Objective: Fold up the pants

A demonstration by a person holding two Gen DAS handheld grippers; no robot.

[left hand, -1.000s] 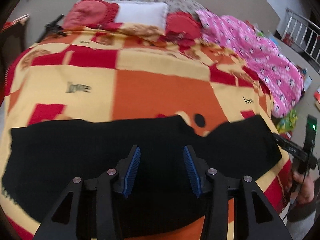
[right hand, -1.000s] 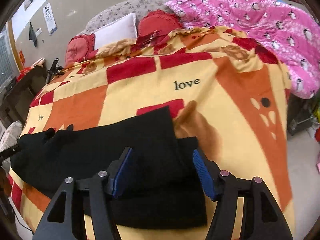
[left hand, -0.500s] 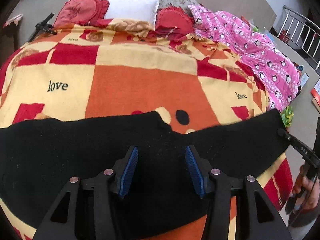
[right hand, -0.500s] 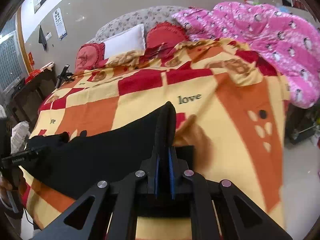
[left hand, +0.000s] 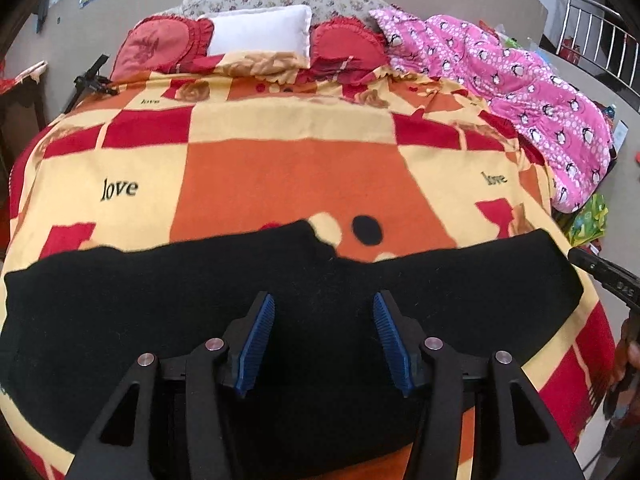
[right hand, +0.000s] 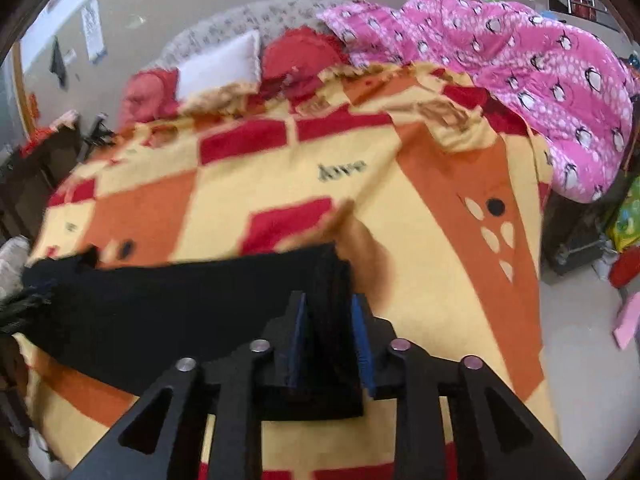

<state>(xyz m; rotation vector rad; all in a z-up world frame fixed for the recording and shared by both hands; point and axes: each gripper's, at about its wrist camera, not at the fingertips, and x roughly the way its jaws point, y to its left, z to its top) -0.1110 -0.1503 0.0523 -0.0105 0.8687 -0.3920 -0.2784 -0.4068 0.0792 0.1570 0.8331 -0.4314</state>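
Note:
Black pants (left hand: 160, 304) lie spread across the near side of a bed with an orange, yellow and red blanket (left hand: 296, 176). My left gripper (left hand: 323, 336) is open and hovers just above the middle of the pants, holding nothing. In the right wrist view my right gripper (right hand: 329, 336) is closed on a bunched edge at the right end of the pants (right hand: 160, 304), with black cloth between the blue pads. The right gripper's tip also shows in the left wrist view (left hand: 600, 274) at the pants' right end.
A pink penguin-print quilt (left hand: 520, 76) lies along the bed's right side. Red cushions (left hand: 160, 46) and a white pillow (left hand: 260, 32) sit at the headboard. A dark table (right hand: 24, 168) stands left of the bed, and floor clutter (right hand: 624, 216) lies at the right.
My right gripper closed on the right end of the pants and has since lowered with the cloth, its jaws a little wider apart. My left gripper stayed open and shifted slightly over the pants.

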